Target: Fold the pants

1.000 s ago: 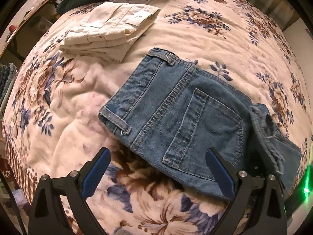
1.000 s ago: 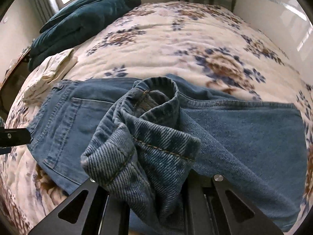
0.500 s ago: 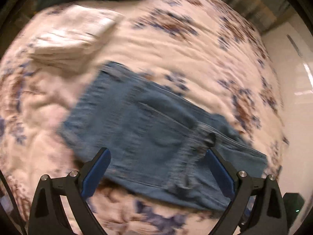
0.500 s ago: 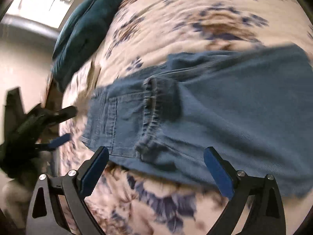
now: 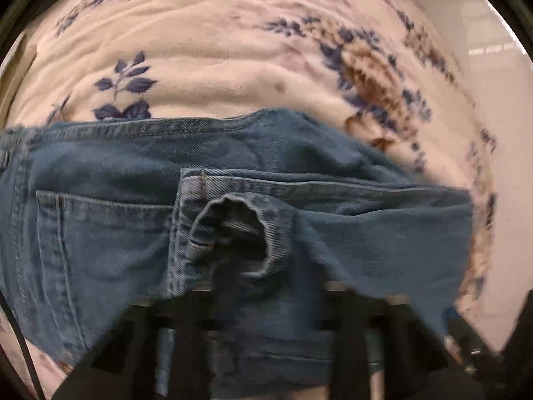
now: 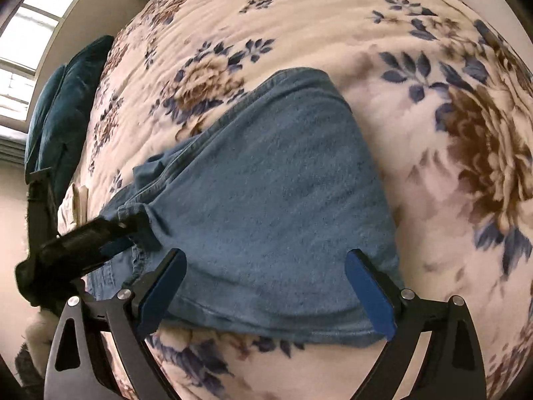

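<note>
Left tongs just closed, pinching jeans hem, tips hidden | right tongs spread, released hem

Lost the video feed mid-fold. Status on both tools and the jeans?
Left tool just clamped on the jeans leg hem. Right tool open, jeans fold below it, nothing gripped. Jeans half-folded on floral blanket. Nothing in the way.

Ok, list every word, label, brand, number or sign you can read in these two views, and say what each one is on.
No readable text in either view.
Jeans: back pocket, seams and rolled hem show only stitching; no tag or brand patch in sight.
Floral blanket: printed flowers only, no lettering.
Folded light garment: only an edge shows in the right wrist view, no label visible.
Left hand-held gripper and right hand-held gripper: no markings.
</note>
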`<state>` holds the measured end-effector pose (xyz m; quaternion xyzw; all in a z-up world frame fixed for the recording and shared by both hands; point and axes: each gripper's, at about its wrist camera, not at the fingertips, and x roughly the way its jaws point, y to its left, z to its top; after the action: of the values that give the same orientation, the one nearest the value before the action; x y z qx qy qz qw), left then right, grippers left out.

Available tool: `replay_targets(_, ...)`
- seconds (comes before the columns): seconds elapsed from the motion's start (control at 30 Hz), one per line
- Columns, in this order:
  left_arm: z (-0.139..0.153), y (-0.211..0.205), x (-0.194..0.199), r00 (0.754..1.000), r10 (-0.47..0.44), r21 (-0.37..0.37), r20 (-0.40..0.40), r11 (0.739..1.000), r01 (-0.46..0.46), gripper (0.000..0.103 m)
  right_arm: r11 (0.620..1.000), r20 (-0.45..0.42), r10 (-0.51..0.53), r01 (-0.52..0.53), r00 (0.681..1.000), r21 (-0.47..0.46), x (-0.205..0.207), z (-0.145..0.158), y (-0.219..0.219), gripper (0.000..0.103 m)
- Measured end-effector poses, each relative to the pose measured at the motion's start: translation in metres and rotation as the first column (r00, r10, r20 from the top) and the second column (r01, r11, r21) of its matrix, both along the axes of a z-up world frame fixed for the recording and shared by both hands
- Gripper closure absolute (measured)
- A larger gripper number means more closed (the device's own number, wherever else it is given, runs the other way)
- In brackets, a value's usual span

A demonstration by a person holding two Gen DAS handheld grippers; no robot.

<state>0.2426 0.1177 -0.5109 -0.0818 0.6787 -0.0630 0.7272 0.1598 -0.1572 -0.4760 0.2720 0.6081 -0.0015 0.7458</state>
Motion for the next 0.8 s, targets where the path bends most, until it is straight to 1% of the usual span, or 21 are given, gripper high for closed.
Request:
replay_targets(0.07, 0.007, 0.006, -0.006, 0.999, -0.004, 0.007, 0.044, 1.000, 0.003, 0.089, 1.000, -0.002, -0.003, 0.003, 1.000, 0.002, 0.002, -0.003, -0.001, 0.008)
replay_targets(0.1, 0.012, 0.010, -0.011, 0.998, -0.008, 0.023, 0.061, 1.000, 0.007, 0.089, 1.000, 0.000, -0.006, 0.006, 1.000, 0.011, 0.003, -0.004, -0.002, 0.008)
replay_targets(0.13, 0.015, 0.014, -0.016, 0.998, -0.013, 0.035, 0.064, 0.999, 0.011, 0.089, 1.000, 0.003, -0.009, 0.009, 1.000, 0.020, 0.004, -0.004, -0.004, 0.009)
replay_targets(0.2, 0.013, 0.024, -0.026, 0.999, 0.000, 0.052, 0.043, 0.999, -0.002, 0.089, 0.999, 0.001, -0.019, 0.019, 1.000, 0.033, 0.004, -0.004, -0.010, 0.009)
replay_targets(0.27, 0.007, 0.032, -0.033, 1.000, 0.021, 0.019, -0.005, 1.000, -0.021, 0.086, 0.998, -0.011, -0.022, 0.023, 1.000, 0.052, 0.005, -0.007, -0.013, 0.009)
replay_targets(0.33, 0.010, 0.041, -0.038, 0.997, 0.059, -0.041, -0.041, 0.997, -0.061, 0.079, 0.996, -0.025, -0.032, 0.034, 0.999, 0.081, 0.004, -0.007, -0.018, 0.009)
replay_targets(0.37, 0.012, 0.047, -0.041, 0.995, 0.084, -0.057, -0.057, 0.995, -0.087, 0.066, 0.994, -0.032, -0.043, 0.046, 0.999, 0.097, 0.003, -0.005, -0.022, 0.009)
replay_targets(0.4, 0.014, 0.052, -0.046, 0.990, 0.117, -0.090, -0.083, 0.988, -0.124, 0.055, 0.991, -0.038, -0.060, 0.064, 0.997, 0.118, 0.002, -0.003, -0.027, 0.009)
replay_targets(0.43, 0.016, 0.056, -0.052, 0.984, 0.144, -0.144, -0.101, 0.977, -0.158, 0.047, 0.987, -0.043, -0.078, 0.084, 0.996, 0.141, -0.001, -0.001, -0.032, 0.009)
replay_targets(0.47, 0.018, 0.059, -0.058, 0.978, 0.170, -0.197, -0.118, 0.962, -0.191, 0.043, 0.981, -0.049, -0.099, 0.106, 0.994, 0.161, -0.006, 0.002, -0.039, 0.009)
replay_targets(0.5, 0.019, 0.062, -0.065, 0.974, 0.185, -0.234, -0.129, 0.949, -0.211, 0.039, 0.976, -0.055, -0.120, 0.128, 0.991, 0.177, -0.011, 0.004, -0.045, 0.009)
replay_targets(0.53, 0.020, 0.063, -0.071, 0.975, 0.183, -0.242, -0.128, 0.947, -0.210, 0.039, 0.973, -0.060, -0.131, 0.140, 0.990, 0.185, -0.015, 0.004, -0.048, 0.009)
replay_targets(0.63, 0.017, 0.053, -0.078, 0.986, 0.139, -0.205, -0.091, 0.966, -0.155, 0.039, 0.966, -0.077, -0.149, 0.162, 0.986, 0.199, -0.029, 0.005, -0.057, 0.009)
replay_targets(0.7, 0.014, 0.043, -0.078, 0.992, 0.108, -0.183, -0.069, 0.976, -0.119, 0.040, 0.972, -0.081, -0.131, 0.144, 0.988, 0.186, -0.035, 0.002, -0.056, 0.009)
replay_targets(0.73, 0.013, 0.039, -0.078, 0.993, 0.101, -0.163, -0.061, 0.980, -0.109, 0.060, 0.975, -0.087, -0.123, 0.137, 0.989, 0.175, -0.036, -0.001, -0.056, 0.009)
replay_targets(0.77, 0.013, 0.037, -0.077, 0.994, 0.089, -0.140, -0.058, 0.985, -0.096, 0.075, 0.978, -0.100, -0.116, 0.132, 0.988, 0.162, -0.038, -0.005, -0.056, 0.009)
replay_targets(0.8, 0.013, 0.038, -0.080, 0.996, 0.068, -0.095, -0.054, 0.993, -0.073, 0.086, 0.978, -0.108, -0.112, 0.129, 0.988, 0.165, -0.040, -0.009, -0.056, 0.009)
